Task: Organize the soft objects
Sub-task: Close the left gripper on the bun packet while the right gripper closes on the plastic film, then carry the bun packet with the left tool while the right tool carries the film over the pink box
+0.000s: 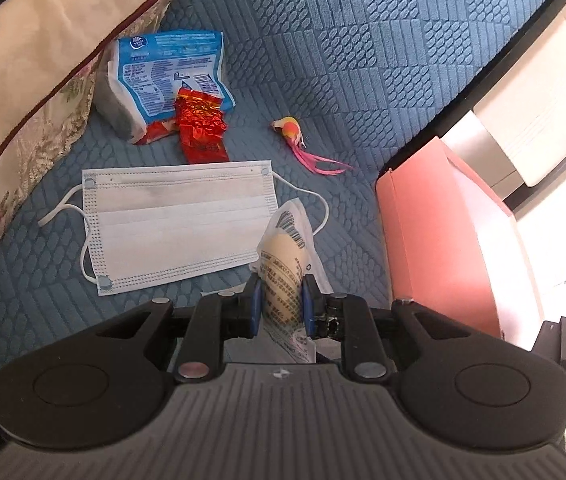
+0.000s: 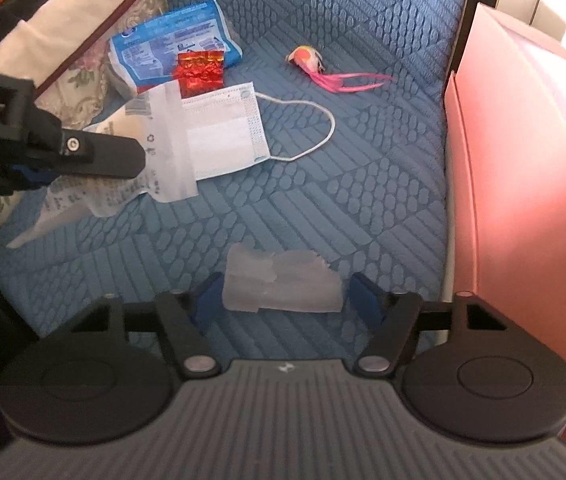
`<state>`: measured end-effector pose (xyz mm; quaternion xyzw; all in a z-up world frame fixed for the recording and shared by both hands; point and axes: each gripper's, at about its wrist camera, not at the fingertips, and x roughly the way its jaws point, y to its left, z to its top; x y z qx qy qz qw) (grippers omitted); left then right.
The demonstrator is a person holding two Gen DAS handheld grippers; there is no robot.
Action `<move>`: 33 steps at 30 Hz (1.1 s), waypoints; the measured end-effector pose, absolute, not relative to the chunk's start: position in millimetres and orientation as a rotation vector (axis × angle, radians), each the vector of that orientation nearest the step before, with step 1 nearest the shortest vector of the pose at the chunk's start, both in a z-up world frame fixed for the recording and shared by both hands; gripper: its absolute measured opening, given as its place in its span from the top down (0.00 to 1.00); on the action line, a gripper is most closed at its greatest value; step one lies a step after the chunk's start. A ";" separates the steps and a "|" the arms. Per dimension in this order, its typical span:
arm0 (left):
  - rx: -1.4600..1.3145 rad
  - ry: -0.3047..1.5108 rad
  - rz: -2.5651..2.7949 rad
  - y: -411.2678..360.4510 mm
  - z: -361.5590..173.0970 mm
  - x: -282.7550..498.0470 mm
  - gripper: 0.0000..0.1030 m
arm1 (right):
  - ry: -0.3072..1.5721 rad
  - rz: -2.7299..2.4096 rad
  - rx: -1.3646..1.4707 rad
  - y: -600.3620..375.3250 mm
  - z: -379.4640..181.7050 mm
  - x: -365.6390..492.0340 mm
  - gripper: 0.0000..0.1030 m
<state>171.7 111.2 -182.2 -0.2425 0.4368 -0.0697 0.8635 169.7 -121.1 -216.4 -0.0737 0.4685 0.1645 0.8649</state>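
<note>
Between the blue pads of the left gripper [image 1: 281, 300] a printed plastic packet [image 1: 287, 256] with a pale, cream-coloured filling is pinched, its barcoded end standing up beyond the fingers. The right gripper [image 2: 285, 294] is held with its fingers spread, and a scrap of translucent white wrapper [image 2: 283, 280] is seen lying flat between them on the blue quilted cover [image 2: 323, 200]; whether the pads touch it cannot be told.

Just past the left fingers, slightly to their left, a white face mask [image 1: 175, 224] is laid flat on the cover, one ear loop trailing behind the held packet. Further out from the mask, a crumpled red foil sachet [image 1: 201, 126] is found resting against a blue and white tissue pack [image 1: 163, 80], which is propped against a floral cushion [image 1: 35, 92] at the far left. To the right of the sachet, well apart from it, a small orange and pink feathered toy [image 1: 295, 132] is seen. On the right of both grippers a pink box [image 1: 443, 248] is stood at the edge of the cover.
</note>
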 end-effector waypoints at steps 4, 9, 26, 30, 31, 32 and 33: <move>-0.486 0.919 -0.145 108.1 -183.3 172.2 0.77 | 0.972 0.349 -0.135 -121.3 -214.0 168.5 0.46; -0.436 0.912 -0.138 101.7 -181.0 170.6 0.77 | 0.952 0.347 -0.116 -123.9 -206.3 165.4 0.64; -0.284 0.866 -0.118 80.9 -160.4 146.3 0.77 | 0.884 0.343 -0.093 -126.9 -179.9 149.1 0.84; -0.285 0.875 -0.110 78.6 -161.9 142.9 0.77 | 0.884 0.344 -0.091 -127.4 -179.1 143.8 0.84; -0.285 0.877 -0.107 78.4 -163.0 142.3 0.77 | 0.882 0.343 -0.090 -128.0 -178.6 142.1 0.84; -0.284 0.878 -0.105 78.9 -163.4 142.1 0.77 | 0.880 0.341 -0.087 -129.0 -178.1 140.9 0.84; -0.283 0.878 -0.102 78.8 -163.8 141.8 0.77 | 0.877 0.338 -0.081 -130.5 -177.2 139.8 0.84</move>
